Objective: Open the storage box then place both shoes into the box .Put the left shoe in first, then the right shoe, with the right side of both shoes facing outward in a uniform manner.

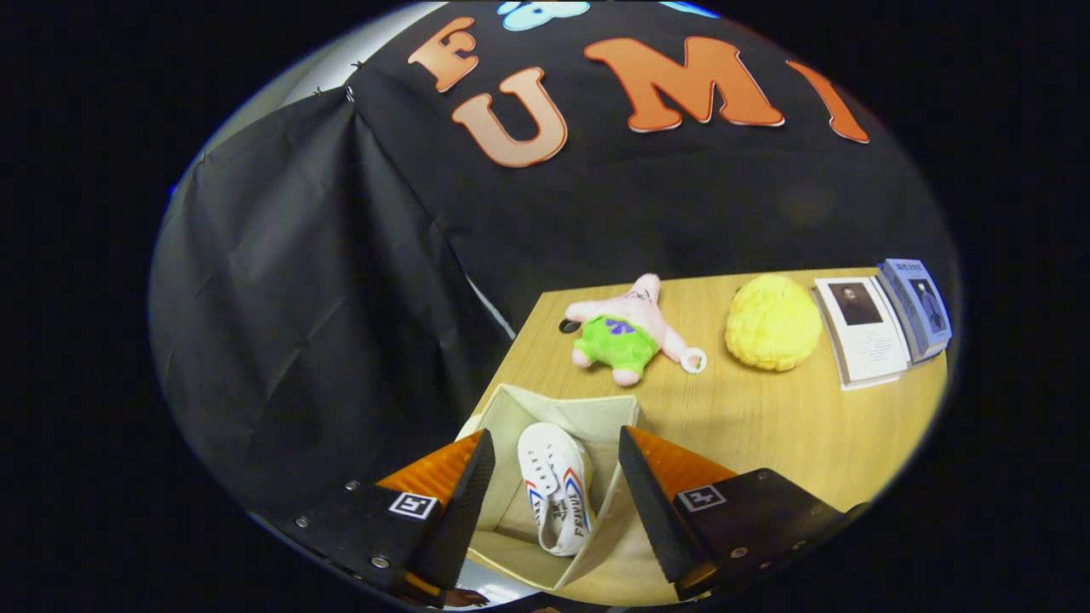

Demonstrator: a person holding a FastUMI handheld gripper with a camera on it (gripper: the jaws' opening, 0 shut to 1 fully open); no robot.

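A beige fabric storage box [545,404] stands open on the wooden table, below and between the fingers. Inside it lies a white canvas shoe [555,489] with red and blue side stripes, toe pointing away from me. My gripper [558,464] hovers above the box, open, its two fingers spread to either side of the shoe and touching nothing. The lower part of the box is hidden behind the fingers.
Beyond the box on the wooden table [766,426] lie a pink plush star toy in green shorts [626,332], a yellow fluffy ball [772,323] and two booklets [886,328] at the far right. Black cloth hangs past the table's left edge.
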